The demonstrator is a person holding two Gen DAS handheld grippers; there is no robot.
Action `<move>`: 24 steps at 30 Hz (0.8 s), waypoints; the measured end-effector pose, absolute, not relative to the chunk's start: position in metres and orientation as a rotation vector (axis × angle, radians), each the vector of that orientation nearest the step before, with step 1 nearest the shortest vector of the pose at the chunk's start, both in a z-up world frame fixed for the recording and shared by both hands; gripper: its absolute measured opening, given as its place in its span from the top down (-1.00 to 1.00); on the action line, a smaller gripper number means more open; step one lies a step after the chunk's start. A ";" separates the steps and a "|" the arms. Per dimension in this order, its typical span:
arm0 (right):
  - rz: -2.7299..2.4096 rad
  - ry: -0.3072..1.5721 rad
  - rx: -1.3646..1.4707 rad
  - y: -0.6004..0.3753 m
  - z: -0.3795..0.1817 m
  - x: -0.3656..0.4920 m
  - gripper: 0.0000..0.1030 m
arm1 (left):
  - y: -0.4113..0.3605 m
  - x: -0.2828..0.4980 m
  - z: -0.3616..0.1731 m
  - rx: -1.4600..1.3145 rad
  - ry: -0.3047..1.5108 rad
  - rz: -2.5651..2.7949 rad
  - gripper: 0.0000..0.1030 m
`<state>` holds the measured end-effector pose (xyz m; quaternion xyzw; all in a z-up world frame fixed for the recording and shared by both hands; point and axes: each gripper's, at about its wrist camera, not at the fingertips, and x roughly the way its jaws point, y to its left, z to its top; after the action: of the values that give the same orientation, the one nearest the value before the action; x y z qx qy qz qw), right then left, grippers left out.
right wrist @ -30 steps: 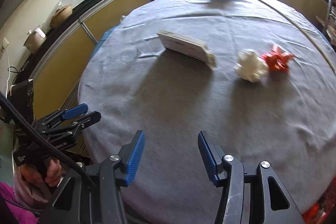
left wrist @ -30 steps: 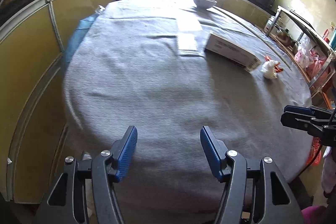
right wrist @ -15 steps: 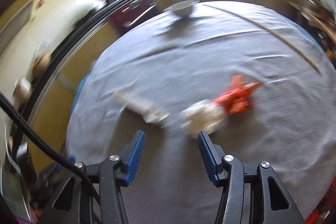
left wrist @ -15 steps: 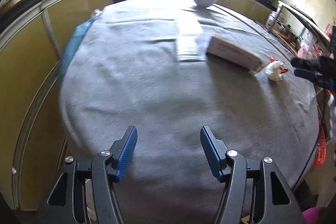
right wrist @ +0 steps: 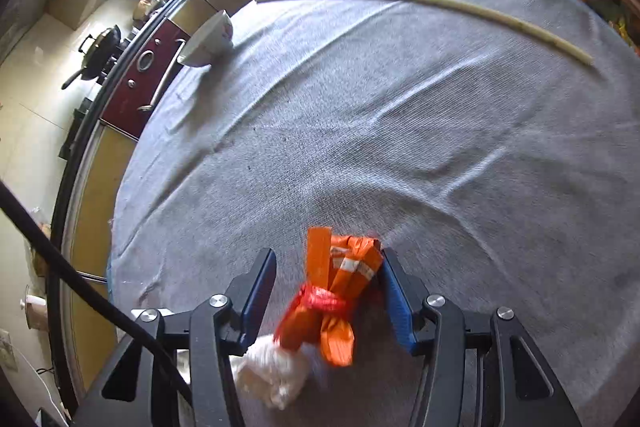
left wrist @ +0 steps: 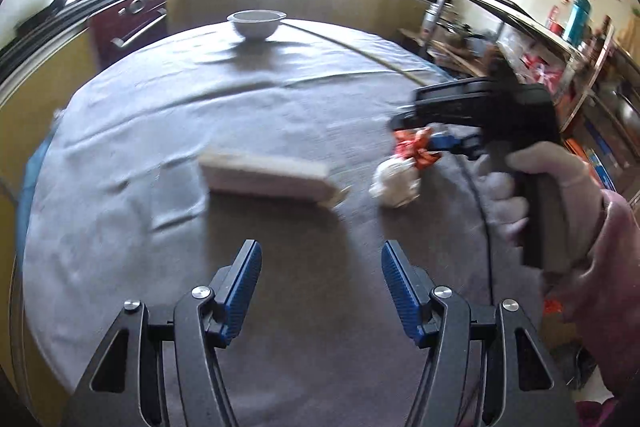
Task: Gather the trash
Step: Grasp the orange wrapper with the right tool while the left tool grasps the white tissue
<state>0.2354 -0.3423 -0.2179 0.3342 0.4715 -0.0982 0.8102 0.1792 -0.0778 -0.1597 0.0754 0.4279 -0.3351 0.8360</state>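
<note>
The right claw (right wrist: 328,291) is closing around the crumpled orange plastic wrapper (right wrist: 336,291) on the grey-clothed desk (right wrist: 400,147); its right pad touches. The left claw (left wrist: 322,293) hovers half open, empty.

A round worktop covered with a wrinkled grey cloth (right wrist: 400,155) fills both views. A white ceramic bowl (left wrist: 257,23) stands at its far edge, and a long thin pale stick (right wrist: 440,7) lies across the cloth nearby. Beyond, a dark red oven front (right wrist: 144,83) sits under the counter, with a black wok (right wrist: 98,53) above it.
</note>
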 end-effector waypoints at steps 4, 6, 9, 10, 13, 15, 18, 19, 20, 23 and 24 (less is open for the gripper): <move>-0.193 1.054 0.544 -0.330 -0.216 0.251 0.28 | -0.101 0.181 -0.154 0.185 0.890 -0.740 -0.23; -0.160 1.054 0.495 -0.329 -0.216 0.248 0.32 | -0.114 0.184 -0.151 0.195 0.884 -0.757 -0.23; -0.145 1.040 0.489 -0.339 -0.216 0.233 0.33 | -0.136 0.189 -0.152 0.231 0.879 -0.769 -0.26; -0.142 1.030 0.490 -0.344 -0.215 0.228 0.33 | -0.142 0.190 -0.152 0.236 0.880 -0.770 -0.28; -0.139 0.998 0.516 -0.365 -0.212 0.206 0.34 | -0.163 0.200 -0.157 0.227 0.922 -0.795 -0.31; -0.140 0.984 0.549 -0.381 -0.211 0.189 0.34 | -0.178 0.206 -0.162 0.240 0.946 -0.789 -0.34; -0.137 0.965 0.596 -0.401 -0.211 0.166 0.34 | -0.195 0.215 -0.168 0.261 0.961 -0.775 -0.35; -0.135 0.960 0.610 -0.408 -0.211 0.159 0.34 | -0.201 0.219 -0.171 0.276 0.978 -0.759 -0.35; -0.132 0.954 0.621 -0.412 -0.211 0.154 0.34 | -0.205 0.220 -0.173 0.286 0.989 -0.751 -0.35; -0.109 0.931 0.655 -0.423 -0.210 0.136 0.34 | -0.218 0.224 -0.184 0.343 1.027 -0.723 -0.35; -0.101 0.925 0.660 -0.426 -0.209 0.130 0.34 | -0.220 0.226 -0.188 0.346 1.044 -0.712 -0.35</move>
<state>0.1298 -0.4264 -0.2093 0.3125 0.4376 -0.0480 0.8417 0.2256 -0.2200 -0.1882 0.1610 0.4856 -0.3310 0.7929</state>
